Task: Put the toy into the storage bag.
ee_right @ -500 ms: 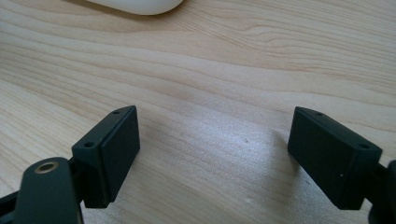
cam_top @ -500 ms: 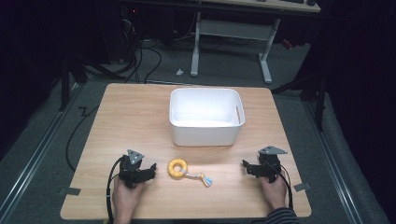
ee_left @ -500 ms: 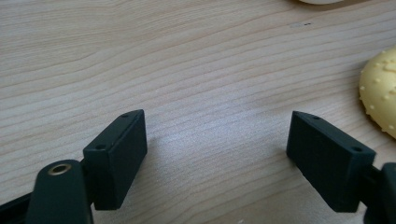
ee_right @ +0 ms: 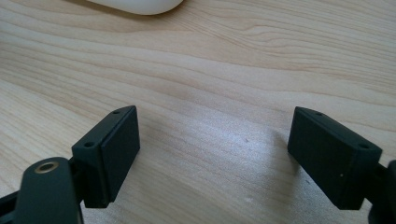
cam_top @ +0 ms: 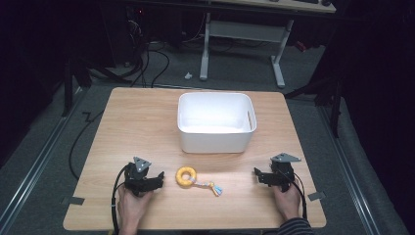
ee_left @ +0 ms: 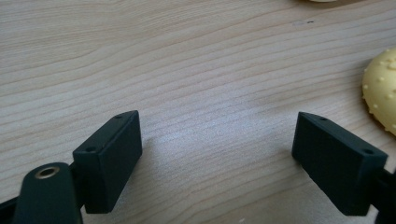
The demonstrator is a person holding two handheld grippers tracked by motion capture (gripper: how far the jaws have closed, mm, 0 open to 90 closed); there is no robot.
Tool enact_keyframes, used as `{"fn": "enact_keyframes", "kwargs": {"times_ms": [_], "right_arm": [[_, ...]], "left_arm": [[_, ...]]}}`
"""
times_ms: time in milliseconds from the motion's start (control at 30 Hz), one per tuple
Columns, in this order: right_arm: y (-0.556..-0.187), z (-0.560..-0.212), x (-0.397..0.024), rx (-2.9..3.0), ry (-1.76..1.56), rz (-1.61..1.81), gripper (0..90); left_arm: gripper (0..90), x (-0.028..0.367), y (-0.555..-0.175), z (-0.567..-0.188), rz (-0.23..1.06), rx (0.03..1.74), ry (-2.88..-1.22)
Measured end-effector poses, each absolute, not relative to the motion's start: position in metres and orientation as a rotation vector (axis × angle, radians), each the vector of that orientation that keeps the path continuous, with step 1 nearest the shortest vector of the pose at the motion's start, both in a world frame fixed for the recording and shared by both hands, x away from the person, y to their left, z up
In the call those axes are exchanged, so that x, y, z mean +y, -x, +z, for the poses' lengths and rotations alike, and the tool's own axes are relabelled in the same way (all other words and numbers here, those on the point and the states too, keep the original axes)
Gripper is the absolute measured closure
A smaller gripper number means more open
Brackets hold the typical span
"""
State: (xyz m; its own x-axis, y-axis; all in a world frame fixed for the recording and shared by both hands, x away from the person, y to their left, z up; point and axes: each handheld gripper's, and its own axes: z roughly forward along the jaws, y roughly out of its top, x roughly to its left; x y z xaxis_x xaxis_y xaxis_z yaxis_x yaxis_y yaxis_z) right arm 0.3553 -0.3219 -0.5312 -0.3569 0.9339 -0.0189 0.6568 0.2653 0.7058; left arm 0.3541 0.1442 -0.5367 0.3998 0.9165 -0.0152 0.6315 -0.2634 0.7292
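High view: yellow ring toy (cam_top: 186, 176) with a short knotted tail lies on the wooden table (cam_top: 142, 127), just in front of the white bin (cam_top: 216, 141), between left gripper (cam_top: 157, 180) and right gripper (cam_top: 257, 174). Left gripper view: jaws spread over bare wood, ring toy (ee_left: 382, 95) at right edge. Right gripper view: jaws spread, nothing between; bin (ee_right: 135, 5) at the top.

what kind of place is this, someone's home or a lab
Most likely a lab or recording workspace, not a home: a bare light wooden table on grey carpet, black cables trailing over the floor behind it, and a white metal desk frame beyond.
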Motion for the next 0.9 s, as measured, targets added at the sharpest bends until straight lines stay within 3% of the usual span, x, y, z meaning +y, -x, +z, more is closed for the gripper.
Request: {"fn": "enact_keyframes", "kwargs": {"times_ms": [433,900], "right_arm": [[-0.3547,-0.5313,-0.3218,2.107,-1.438,0.857,16.9],[-0.3540,-0.5313,-0.3220,2.111,-1.433,0.858,16.9]], "left_arm": [[15.9,0.1452,-0.3533,-0.5366,0.538,1.292,-2.007],[26.9,0.1508,-0.3493,-0.5353,0.557,1.307,-1.943]]}}
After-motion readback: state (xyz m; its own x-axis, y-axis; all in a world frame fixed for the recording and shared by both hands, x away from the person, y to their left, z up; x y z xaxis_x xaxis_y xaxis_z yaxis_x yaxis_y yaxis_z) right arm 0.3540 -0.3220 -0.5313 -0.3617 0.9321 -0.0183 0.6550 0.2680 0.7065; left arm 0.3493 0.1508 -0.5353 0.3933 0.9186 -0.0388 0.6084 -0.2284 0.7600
